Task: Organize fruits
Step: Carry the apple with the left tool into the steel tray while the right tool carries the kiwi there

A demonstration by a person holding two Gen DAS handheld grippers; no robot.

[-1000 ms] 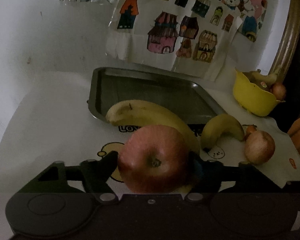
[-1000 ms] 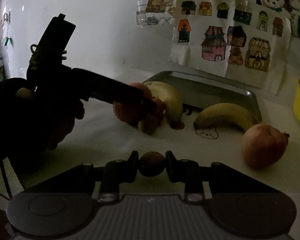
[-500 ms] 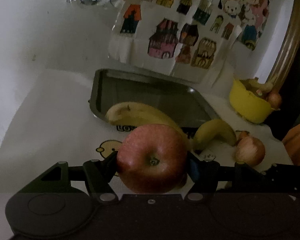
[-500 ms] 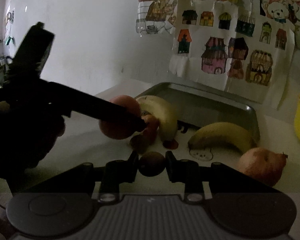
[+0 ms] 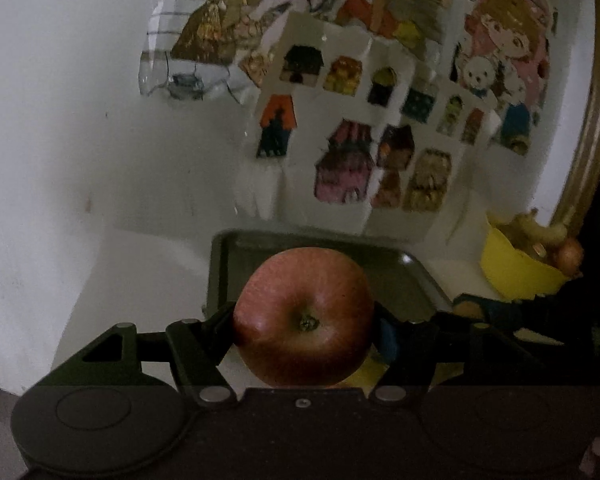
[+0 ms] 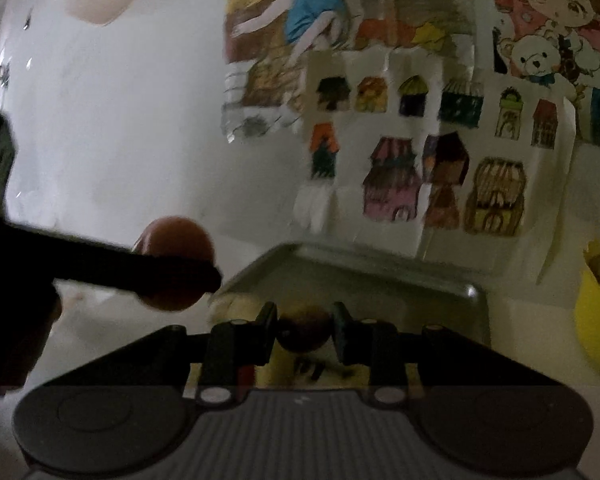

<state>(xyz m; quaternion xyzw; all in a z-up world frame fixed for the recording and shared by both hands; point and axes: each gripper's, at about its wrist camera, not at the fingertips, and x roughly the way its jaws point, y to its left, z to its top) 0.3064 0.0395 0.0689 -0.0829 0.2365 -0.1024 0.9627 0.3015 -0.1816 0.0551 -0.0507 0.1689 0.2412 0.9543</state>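
Both tongs hold fruit up in the air in front of a white wall. Left tongs (image 5: pixel 304 320) are clamped on a big red apple (image 5: pixel 303 316). One black finger presses on each side of it, and its little stem end faces the camera. The apple fills the whole gap between the fingers. In the right wrist view, the same apple (image 6: pixel 176 240) shows at the left, with the dark finger of the left tongs across its front, up above the white table (image 6: pixel 112 320).

Right tongs (image 6: pixel 304 330) are nearly together and squeeze a small dark brown round fruit (image 6: pixel 303 332). What kind of fruit it is cannot be told, since the picture is dim and blurry. It sits right between the two tips, touching both.

Behind both tongs lies a grey metal tray (image 5: pixel 400 276) on the table, close to the wall. From the left wrist view, the apple hangs in front of the near edge of the tray and hides part of it. From the right wrist view, the tray (image 6: pixel 380 280) sits just past the small fruit. Something pale yellow shows blurred under the right tongs.

A yellow bowl (image 5: pixel 516 276) with more fruit in it stands to the right of the tray. Children's drawings (image 5: pixel 356 152) of little coloured houses and cartoon children are stuck on the wall above the tray.
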